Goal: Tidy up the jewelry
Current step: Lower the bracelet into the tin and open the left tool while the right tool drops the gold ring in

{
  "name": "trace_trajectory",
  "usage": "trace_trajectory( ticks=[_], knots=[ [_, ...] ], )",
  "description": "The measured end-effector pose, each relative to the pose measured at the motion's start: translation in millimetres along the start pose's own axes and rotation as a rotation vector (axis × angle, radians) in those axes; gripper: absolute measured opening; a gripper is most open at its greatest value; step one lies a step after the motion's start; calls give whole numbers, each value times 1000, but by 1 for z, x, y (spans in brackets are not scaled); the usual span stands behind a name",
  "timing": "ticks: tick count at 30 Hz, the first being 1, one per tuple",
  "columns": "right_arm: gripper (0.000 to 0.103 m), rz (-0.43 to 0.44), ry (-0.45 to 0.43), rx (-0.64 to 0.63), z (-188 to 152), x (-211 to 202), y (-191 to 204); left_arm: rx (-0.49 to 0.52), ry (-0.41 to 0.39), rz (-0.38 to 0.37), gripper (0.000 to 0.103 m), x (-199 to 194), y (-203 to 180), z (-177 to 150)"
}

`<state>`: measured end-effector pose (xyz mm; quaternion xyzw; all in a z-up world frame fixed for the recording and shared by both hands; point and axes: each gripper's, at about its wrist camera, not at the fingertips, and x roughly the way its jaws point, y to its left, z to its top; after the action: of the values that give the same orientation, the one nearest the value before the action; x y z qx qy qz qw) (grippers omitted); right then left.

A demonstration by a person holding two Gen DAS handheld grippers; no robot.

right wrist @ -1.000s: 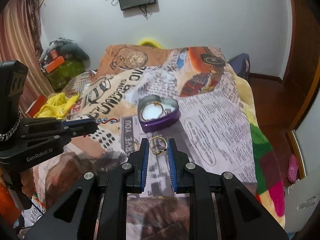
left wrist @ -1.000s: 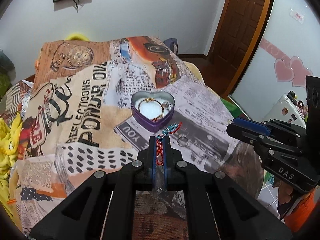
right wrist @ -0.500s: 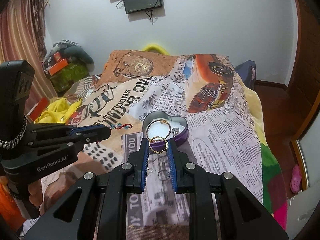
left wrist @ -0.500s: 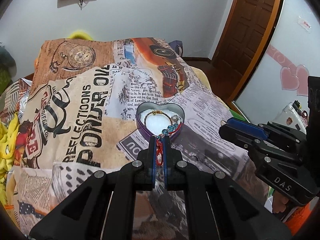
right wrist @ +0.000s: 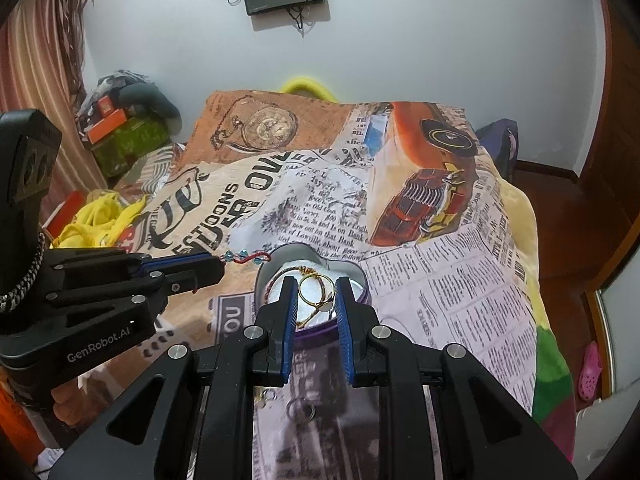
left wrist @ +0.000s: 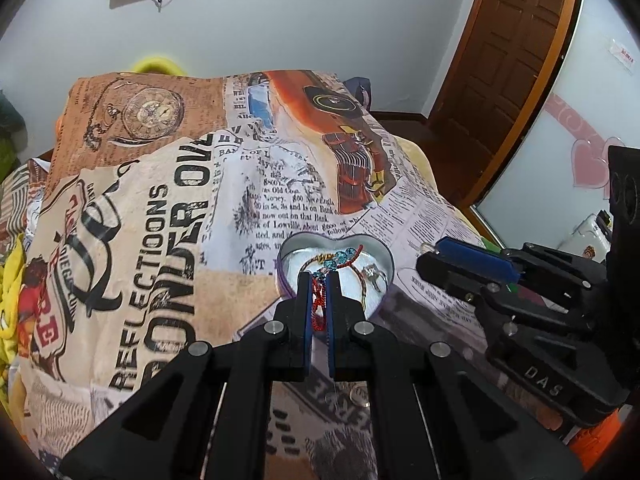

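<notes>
A purple heart-shaped tin (left wrist: 386, 258) (right wrist: 360, 280) with a white lining sits on the printed blanket and holds a thin gold bracelet (left wrist: 316, 261). My left gripper (left wrist: 320, 280) is shut on a red cord bracelet with blue beads (left wrist: 340, 257) (right wrist: 246, 258), held just over the tin's near rim. My right gripper (right wrist: 317, 288) is shut on a gold ring (right wrist: 312, 290) and hovers over the tin; it shows at the right in the left wrist view (left wrist: 432, 254).
The blanket (left wrist: 160, 220) covers a bed. A small ring (left wrist: 360, 396) and other small pieces (right wrist: 304, 410) lie on it near me. Yellow cloth (right wrist: 100, 216) and boxes (right wrist: 120, 136) are at the left. A wooden door (left wrist: 508, 60) stands at the right.
Both grippers have moved forward with their jewelry, from short of the tin to over it. The beaded end of the red bracelet now hangs over the tin's inside.
</notes>
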<state>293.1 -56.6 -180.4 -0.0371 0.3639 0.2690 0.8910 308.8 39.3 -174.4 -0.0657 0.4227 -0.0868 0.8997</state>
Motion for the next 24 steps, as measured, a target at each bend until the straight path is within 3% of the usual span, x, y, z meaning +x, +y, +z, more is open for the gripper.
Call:
trace_trajectory(
  ticks=[13, 24],
  knots=[
    [17, 32, 93, -22, 4, 37, -7, 10, 86, -47, 4, 41, -3, 8],
    [17, 45, 132, -31, 4, 49, -8, 11, 70, -29, 4, 34, 4, 9]
  ],
)
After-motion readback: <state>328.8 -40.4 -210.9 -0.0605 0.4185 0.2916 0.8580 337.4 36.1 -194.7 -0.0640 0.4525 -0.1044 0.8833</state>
